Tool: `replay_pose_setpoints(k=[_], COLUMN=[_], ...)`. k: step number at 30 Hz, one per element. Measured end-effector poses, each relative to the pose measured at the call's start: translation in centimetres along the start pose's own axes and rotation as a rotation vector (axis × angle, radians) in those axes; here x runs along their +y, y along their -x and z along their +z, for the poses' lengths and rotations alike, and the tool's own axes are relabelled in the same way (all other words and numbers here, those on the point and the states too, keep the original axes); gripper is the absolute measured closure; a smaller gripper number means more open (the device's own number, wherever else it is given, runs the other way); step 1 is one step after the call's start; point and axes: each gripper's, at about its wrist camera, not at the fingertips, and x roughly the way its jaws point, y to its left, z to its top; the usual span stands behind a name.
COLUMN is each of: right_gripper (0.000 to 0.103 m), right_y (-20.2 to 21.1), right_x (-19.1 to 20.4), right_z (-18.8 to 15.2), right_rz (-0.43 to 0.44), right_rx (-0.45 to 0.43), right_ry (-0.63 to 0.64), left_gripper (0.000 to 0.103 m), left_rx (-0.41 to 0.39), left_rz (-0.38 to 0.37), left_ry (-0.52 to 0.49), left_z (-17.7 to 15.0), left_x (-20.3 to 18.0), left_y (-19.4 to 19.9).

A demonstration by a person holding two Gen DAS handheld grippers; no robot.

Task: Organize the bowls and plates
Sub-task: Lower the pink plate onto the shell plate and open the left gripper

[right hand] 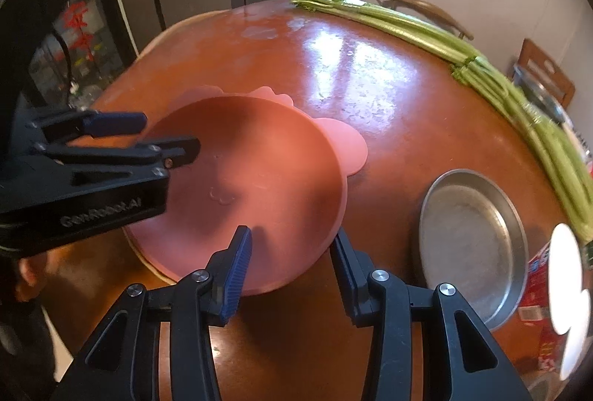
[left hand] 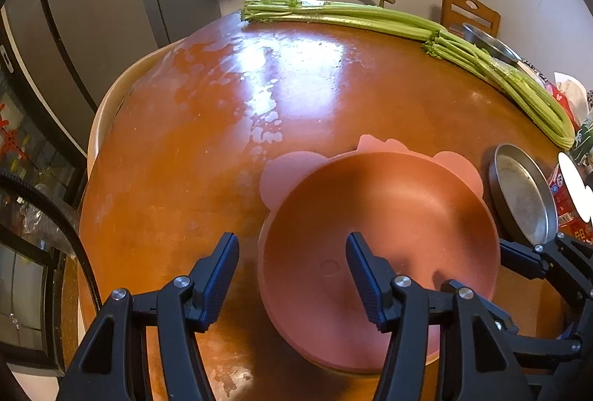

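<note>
A pink bowl sits on a pink plate with rounded ears on the round wooden table. My left gripper is open, its jaws straddling the bowl's left rim. My right gripper is open, its jaws straddling the bowl's near right rim; it also shows at the right of the left wrist view. The left gripper reaches over the bowl in the right wrist view. A shallow metal pan lies right of the bowl, also in the left wrist view.
Long celery bunches lie along the table's far and right edge. A metal bowl and red packaging sit at the right. Chairs stand behind the table. A fridge stands at the left.
</note>
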Motion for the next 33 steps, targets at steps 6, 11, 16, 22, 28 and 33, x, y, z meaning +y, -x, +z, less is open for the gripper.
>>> replay_pose_setpoints(k=[6,11,16,22,28,33], right_gripper=[0.056,0.055,0.055,0.055,0.055,0.055], right_y=[0.2,0.8,1.2,1.1,0.9,1.2], right_x=[-0.2,-0.6,-1.0,-1.0,-1.5,-2.0], right_z=[0.1,-0.2,-0.5,-0.6,-0.6,-0.9], right_rz=[0.02,0.001,0.006,0.027,0.022,0.02], right_rx=[-0.005,-0.024,-0.028,-0.021,-0.022,-0.026], right_ry=[-0.022,-0.041,-0.055,-0.055,-0.065,-0.08], left_gripper=[0.043,0.043,0.043,0.043,0.043,0.043], left_rx=[0.023,0.029,0.03,0.036,0.042,0.049], left_rz=[-0.01,-0.02,-0.017,-0.014,-0.023,-0.033], left_ry=[0.007,0.001,0.007,0.018,0.017,0.013], left_z=[-0.4,-1.0,-1.1,-1.3,-1.8,-1.8], left_x=[-0.1,-0.6,-0.8,-1.2,-2.3,-2.6], left_y=[-0.7,-0.7,-0.5,-0.4,-0.2,-0.2])
